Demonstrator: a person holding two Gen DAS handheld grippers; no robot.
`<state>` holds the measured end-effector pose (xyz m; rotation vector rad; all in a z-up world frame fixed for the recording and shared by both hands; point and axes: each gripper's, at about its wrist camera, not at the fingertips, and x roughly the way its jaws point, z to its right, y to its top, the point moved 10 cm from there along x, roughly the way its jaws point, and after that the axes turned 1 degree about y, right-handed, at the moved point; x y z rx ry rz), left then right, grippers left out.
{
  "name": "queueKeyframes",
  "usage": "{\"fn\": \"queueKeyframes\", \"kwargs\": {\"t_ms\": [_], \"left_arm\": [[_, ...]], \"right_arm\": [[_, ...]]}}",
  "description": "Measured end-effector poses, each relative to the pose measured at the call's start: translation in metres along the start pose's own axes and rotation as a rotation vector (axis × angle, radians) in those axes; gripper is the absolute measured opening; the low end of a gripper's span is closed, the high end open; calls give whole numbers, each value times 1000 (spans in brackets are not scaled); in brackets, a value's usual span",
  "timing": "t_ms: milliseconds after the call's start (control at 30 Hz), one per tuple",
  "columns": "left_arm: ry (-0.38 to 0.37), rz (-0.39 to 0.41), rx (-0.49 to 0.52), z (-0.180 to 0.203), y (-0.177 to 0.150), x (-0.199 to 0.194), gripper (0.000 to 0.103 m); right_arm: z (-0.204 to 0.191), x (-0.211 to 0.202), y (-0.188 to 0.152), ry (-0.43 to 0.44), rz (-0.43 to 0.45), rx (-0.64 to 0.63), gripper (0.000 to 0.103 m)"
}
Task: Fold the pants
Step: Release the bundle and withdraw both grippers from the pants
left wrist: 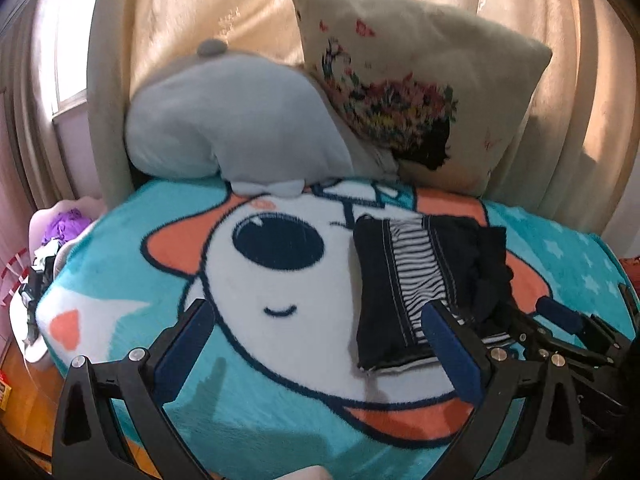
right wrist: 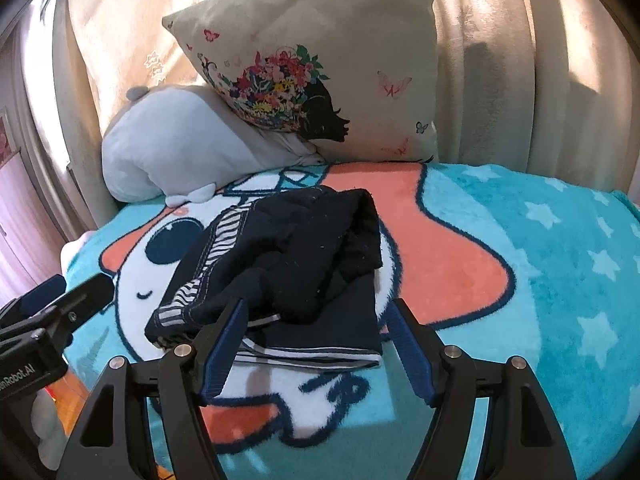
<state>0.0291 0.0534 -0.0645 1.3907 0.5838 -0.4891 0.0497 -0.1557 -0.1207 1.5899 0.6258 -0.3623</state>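
Note:
Dark navy pants (left wrist: 432, 276) with a striped side panel lie folded in a small bundle on the cartoon blanket (left wrist: 200, 280). They also show in the right wrist view (right wrist: 288, 268), the top layer rumpled. My left gripper (left wrist: 316, 320) is open and empty, just left of the pants' near edge. My right gripper (right wrist: 320, 316) is open, its fingers either side of the bundle's near edge, close above it. The right gripper also shows at the right of the left wrist view (left wrist: 560, 320).
A grey plush toy (left wrist: 232, 120) and a flowered cushion (left wrist: 412, 88) lean against the curtain (left wrist: 192, 12) at the back. A white basket with clutter (left wrist: 52, 240) stands off the bed's left side. The blanket's star-patterned part (right wrist: 560, 260) lies to the right.

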Motion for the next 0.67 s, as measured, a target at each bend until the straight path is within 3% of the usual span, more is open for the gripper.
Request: {"fn": "queueKeyframes", "kwargs": {"t_ms": [667], "left_arm": [[-20,-60,-16,-2,-11,22,103]], "right_arm": [[-7,18,-6,-30,-34,-40,78]]}}
